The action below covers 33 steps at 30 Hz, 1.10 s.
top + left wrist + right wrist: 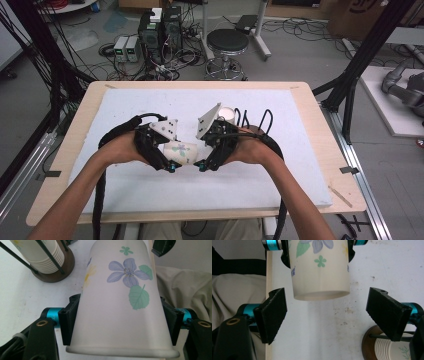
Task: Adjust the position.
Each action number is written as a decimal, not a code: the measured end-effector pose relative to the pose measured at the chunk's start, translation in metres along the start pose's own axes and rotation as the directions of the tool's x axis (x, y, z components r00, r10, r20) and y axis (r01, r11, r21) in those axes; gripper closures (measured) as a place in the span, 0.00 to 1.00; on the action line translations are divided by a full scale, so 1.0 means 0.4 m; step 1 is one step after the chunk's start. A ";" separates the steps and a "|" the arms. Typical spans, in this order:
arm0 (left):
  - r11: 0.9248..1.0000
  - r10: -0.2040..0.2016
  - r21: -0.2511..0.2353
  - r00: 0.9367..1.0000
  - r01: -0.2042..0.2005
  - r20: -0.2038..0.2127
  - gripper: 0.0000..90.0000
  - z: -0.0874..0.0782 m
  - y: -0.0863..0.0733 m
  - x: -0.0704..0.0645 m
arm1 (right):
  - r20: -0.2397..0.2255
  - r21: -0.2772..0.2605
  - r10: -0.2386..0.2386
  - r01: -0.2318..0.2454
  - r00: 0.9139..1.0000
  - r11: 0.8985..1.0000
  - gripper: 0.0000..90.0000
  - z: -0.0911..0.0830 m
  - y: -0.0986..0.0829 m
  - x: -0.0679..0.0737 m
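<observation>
Sideways, paper cup (120, 307) clamped in left gripper (171, 166), facing spread right gripper (332, 317).

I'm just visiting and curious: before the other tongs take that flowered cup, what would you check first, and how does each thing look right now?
1. Left tongs clamped on the paper cup: ok, a pad presses each side.
2. Right tongs open wide enough for the cup: ok, the pads stand wider than its base.
3. Cup's base lined up between the right pads: not ok, it sits just beyond them, nearer one pad.
4. Cup undented: ok on the sides shown.
5. Cup stack in its holder clear of the handover: ok, it stands apart.
6. Cup empty: cannot tell.
</observation>
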State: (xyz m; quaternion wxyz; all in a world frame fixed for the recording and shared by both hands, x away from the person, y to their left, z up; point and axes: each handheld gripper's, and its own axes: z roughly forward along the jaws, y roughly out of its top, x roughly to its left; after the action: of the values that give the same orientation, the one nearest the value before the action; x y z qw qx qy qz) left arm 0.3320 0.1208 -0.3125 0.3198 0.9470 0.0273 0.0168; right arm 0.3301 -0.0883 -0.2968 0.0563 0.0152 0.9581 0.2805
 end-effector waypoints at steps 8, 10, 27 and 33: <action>1.000 -0.009 0.010 1.000 0.009 0.004 0.34 0.015 0.008 0.011 | -0.007 0.034 0.002 -0.002 1.000 0.999 0.19 0.020 0.004 -0.007; 1.000 -0.008 0.012 1.000 0.008 0.006 0.34 0.019 0.009 0.014 | -0.006 0.037 0.004 -0.004 1.000 0.999 0.19 0.025 0.005 -0.011; 1.000 0.001 0.023 1.000 -0.002 0.021 0.34 0.042 0.020 0.021 | -0.041 0.056 -0.007 0.010 0.999 0.998 0.23 0.047 0.008 -0.019; 1.000 -0.001 0.022 1.000 0.000 0.019 0.34 0.041 0.020 0.022 | -0.058 0.064 -0.007 0.011 0.998 0.998 0.36 0.049 0.007 -0.021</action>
State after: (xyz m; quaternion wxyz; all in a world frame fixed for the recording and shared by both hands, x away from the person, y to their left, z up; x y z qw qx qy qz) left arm 0.3421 0.1050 -0.3206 0.3098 0.9505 0.0246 0.0076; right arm 0.3409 -0.0759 -0.3107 0.0292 0.0045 0.9680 0.2493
